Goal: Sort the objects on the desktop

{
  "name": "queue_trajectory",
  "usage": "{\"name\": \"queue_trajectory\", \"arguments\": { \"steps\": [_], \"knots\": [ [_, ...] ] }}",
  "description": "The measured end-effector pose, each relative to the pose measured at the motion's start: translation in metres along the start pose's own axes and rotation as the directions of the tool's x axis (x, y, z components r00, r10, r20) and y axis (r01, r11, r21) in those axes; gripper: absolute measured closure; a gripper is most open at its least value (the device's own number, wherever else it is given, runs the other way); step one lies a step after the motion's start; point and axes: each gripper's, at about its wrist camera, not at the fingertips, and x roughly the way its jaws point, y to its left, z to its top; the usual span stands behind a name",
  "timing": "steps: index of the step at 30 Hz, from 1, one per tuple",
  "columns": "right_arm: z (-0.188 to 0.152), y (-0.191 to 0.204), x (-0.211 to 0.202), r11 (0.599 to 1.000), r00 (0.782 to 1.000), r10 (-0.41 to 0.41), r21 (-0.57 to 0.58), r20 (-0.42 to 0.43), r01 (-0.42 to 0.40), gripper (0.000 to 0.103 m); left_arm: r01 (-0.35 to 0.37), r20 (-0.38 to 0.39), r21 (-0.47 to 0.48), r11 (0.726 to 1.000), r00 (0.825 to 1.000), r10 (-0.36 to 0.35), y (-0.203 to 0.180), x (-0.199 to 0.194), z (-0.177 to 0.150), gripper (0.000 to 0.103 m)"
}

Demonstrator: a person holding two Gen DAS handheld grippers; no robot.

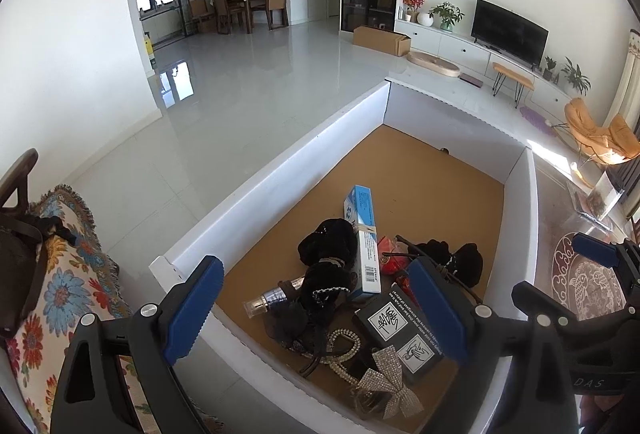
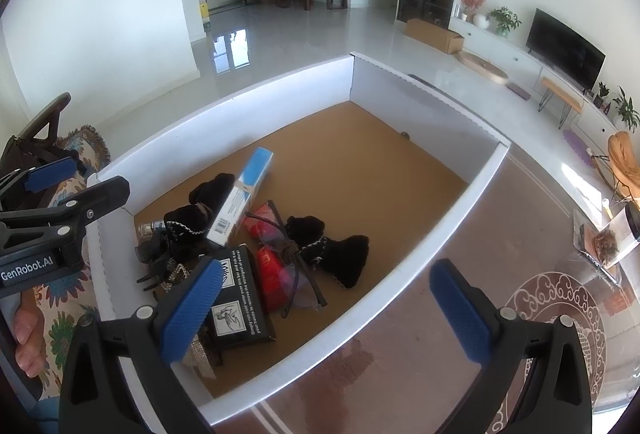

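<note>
A white-walled box (image 1: 280, 169) (image 2: 452, 218) with a brown cardboard floor holds the sorted items. Inside lie a blue-and-white carton (image 1: 366, 238) (image 2: 244, 193), black velvet pouches (image 1: 328, 246) (image 2: 340, 254), a black soap box with hand pictograms (image 1: 400, 334) (image 2: 240, 302), a red packet (image 1: 390, 254) (image 2: 270, 270), a pearl strand (image 1: 344, 350), a rhinestone bow (image 1: 390, 380) and a small spray bottle (image 1: 272, 298). My left gripper (image 1: 316, 310) (image 2: 80, 179) hangs open over the box's near left corner. My right gripper (image 2: 326, 314) (image 1: 560, 274) stands open above the box's near right wall, holding nothing.
The box rests on a brown glass-topped table (image 2: 400, 374) with a white round pattern (image 2: 560, 314). A clear bag with brown contents (image 2: 604, 242) (image 1: 596, 197) lies at the table's right. A floral cushion (image 1: 60, 274) on a chair sits left of the box. A hand (image 2: 28, 338) grips the left tool.
</note>
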Motion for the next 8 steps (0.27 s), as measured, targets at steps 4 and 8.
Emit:
{"name": "queue_trajectory", "arguments": {
  "steps": [4, 8],
  "knots": [
    [0.001, 0.002, 0.001, 1.0, 1.0, 0.001, -0.004, -0.002, -0.001, 0.0, 0.095, -0.01, -0.073, 0.993, 0.995, -0.096, 0.009, 0.0, 0.001, 0.0],
    [0.004, 0.003, 0.002, 1.0, 1.0, 0.003, -0.006, 0.001, -0.003, 0.0, 0.068, 0.044, -0.082, 0.994, 0.997, -0.065, 0.009, -0.007, 0.001, 0.0]
  ]
}}
